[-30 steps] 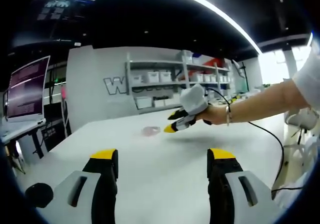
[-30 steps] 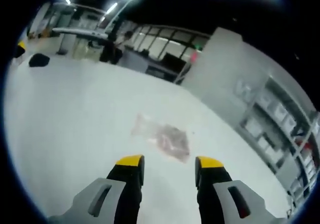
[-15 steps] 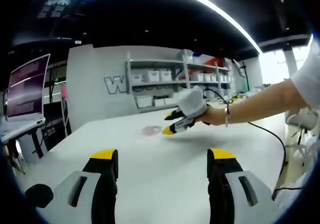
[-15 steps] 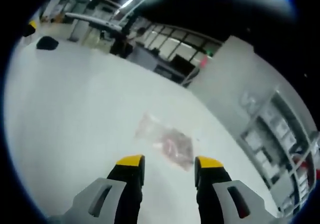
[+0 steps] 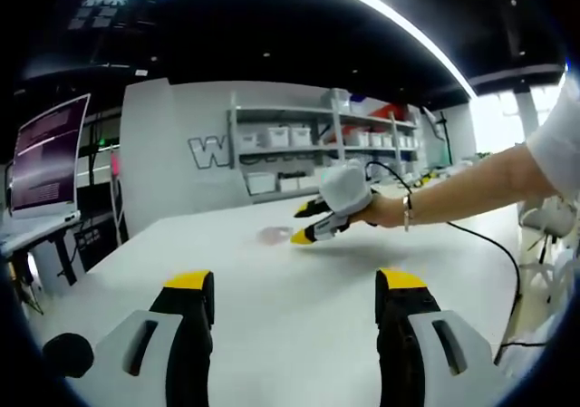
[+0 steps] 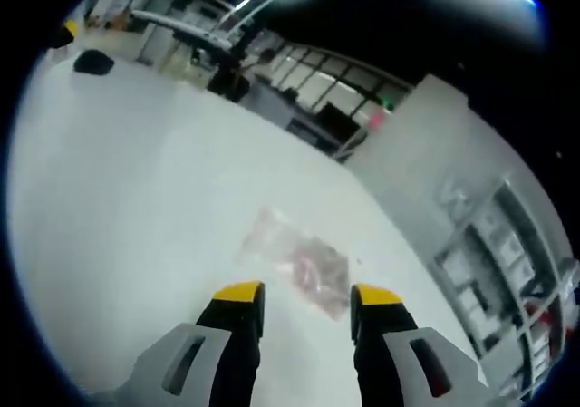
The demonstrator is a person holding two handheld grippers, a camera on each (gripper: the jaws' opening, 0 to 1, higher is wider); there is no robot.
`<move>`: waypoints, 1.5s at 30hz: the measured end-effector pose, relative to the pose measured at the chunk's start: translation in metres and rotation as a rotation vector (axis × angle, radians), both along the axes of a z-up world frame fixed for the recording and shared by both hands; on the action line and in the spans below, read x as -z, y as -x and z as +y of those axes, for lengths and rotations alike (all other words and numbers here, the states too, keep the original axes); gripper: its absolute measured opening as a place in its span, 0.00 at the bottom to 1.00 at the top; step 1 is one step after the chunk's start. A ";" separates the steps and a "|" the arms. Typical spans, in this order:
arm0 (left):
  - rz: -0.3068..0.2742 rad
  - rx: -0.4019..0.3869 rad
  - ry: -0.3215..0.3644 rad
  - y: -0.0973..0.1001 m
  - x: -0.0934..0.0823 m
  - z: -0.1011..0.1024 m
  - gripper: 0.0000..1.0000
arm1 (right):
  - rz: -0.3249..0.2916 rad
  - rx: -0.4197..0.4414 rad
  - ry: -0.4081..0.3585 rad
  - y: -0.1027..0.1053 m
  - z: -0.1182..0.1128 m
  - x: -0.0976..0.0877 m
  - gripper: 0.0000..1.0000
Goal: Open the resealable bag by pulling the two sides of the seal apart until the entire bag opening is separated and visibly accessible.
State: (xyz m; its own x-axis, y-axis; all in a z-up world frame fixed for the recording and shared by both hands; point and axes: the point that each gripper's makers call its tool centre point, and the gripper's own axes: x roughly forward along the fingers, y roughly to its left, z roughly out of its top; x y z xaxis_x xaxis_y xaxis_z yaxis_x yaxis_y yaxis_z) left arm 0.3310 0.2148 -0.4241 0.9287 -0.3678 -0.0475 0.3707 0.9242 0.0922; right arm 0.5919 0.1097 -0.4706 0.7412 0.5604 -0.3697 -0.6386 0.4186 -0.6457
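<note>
White counter carries the resealable bag, lying flat just ahead of the right hand-held gripper, long axis slanted across its parted, empty jaws. The left hand-held gripper, also spread and empty, is kept well apart.

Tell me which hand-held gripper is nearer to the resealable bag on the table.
Right. The right hand-held gripper hovers open just short of the resealable bag; the left hand-held gripper sits far back across the white table, also open.

left gripper: grey bodies, black jaws — yellow tips
right gripper: same grey, black, yellow-tipped
arm: white sleeve, thin wrist bracelet — black cable trailing
</note>
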 end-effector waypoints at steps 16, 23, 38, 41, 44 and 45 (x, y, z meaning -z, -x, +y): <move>-0.003 0.000 0.014 -0.006 0.000 0.003 0.71 | -0.071 -0.079 0.114 -0.006 0.010 0.006 0.34; -0.005 -0.003 0.018 -0.007 0.000 0.004 0.71 | -0.090 -0.090 0.140 -0.012 0.009 0.006 0.34; -0.007 -0.015 0.026 -0.008 0.001 0.010 0.71 | -0.125 -0.120 0.182 -0.015 0.016 0.010 0.33; -0.006 -0.018 0.029 -0.008 0.001 0.011 0.71 | -0.136 -0.127 0.195 -0.015 0.017 0.011 0.32; -0.005 -0.019 0.031 -0.008 0.002 0.012 0.71 | -0.140 -0.131 0.200 -0.016 0.018 0.011 0.32; -0.005 -0.019 0.031 -0.008 0.002 0.012 0.71 | -0.145 -0.134 0.207 -0.016 0.018 0.010 0.32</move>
